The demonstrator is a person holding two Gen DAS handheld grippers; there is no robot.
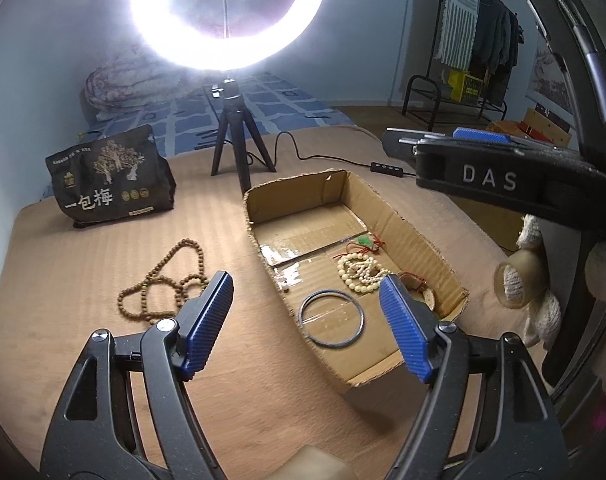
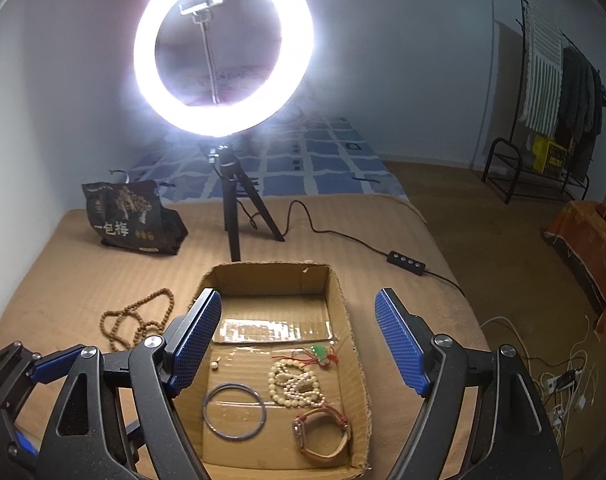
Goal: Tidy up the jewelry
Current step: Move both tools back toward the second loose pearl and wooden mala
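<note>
watch (image 1: 419, 286): mostly hidden behind left tool's finger | ring light (image 1: 227, 12): top cut off

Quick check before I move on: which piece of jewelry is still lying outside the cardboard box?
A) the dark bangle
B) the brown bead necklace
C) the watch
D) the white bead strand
B: the brown bead necklace lies on the tan cover left of the cardboard box, while the dark bangle, white bead strand and watch all sit inside it.
</note>
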